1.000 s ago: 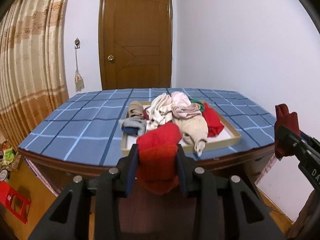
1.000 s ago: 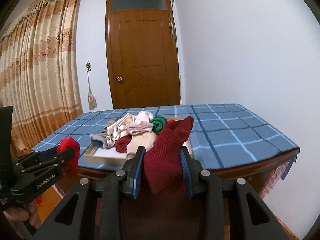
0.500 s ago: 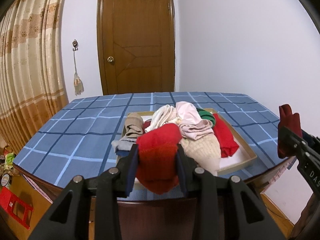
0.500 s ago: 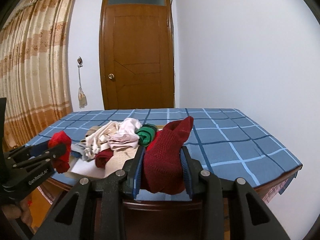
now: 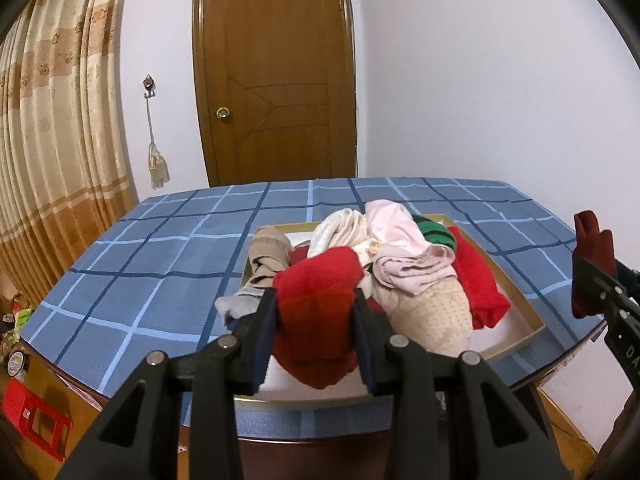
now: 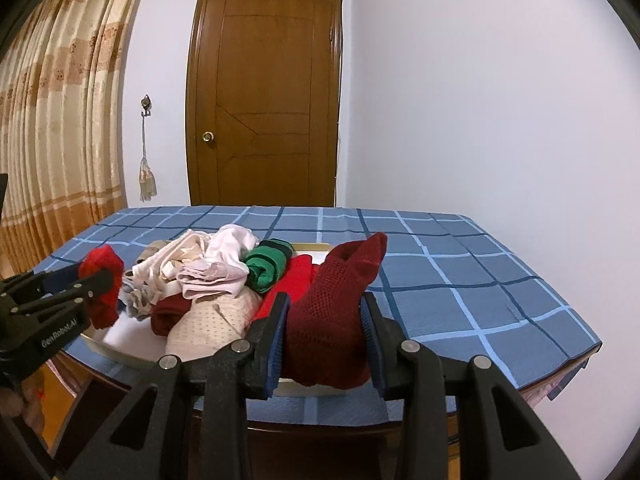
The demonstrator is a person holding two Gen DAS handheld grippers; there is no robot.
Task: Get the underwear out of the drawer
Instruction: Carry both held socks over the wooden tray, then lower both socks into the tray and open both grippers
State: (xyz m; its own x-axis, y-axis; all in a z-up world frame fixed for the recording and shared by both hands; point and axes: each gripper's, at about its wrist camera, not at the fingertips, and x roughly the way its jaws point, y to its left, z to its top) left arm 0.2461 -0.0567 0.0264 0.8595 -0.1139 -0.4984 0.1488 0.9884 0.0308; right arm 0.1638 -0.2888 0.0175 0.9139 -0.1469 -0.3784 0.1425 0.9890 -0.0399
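Left wrist view: left tool (image 5: 316, 332) pinches bright red underwear (image 5: 318, 320), right tool (image 6: 325, 336) dark red underwear (image 6: 332, 320); next, set both on the table (image 6: 460, 280).

We count two hand-held grippers (image 5: 316, 336) (image 6: 325, 340), one tray (image 5: 524, 312), one door (image 5: 276, 76), one curtain (image 5: 52, 128) (garments heaped, uncountable).

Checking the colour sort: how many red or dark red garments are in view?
4: bright red garment in the left gripper, dark red garment in the right gripper, one red and one maroon in the tray. More may be buried.
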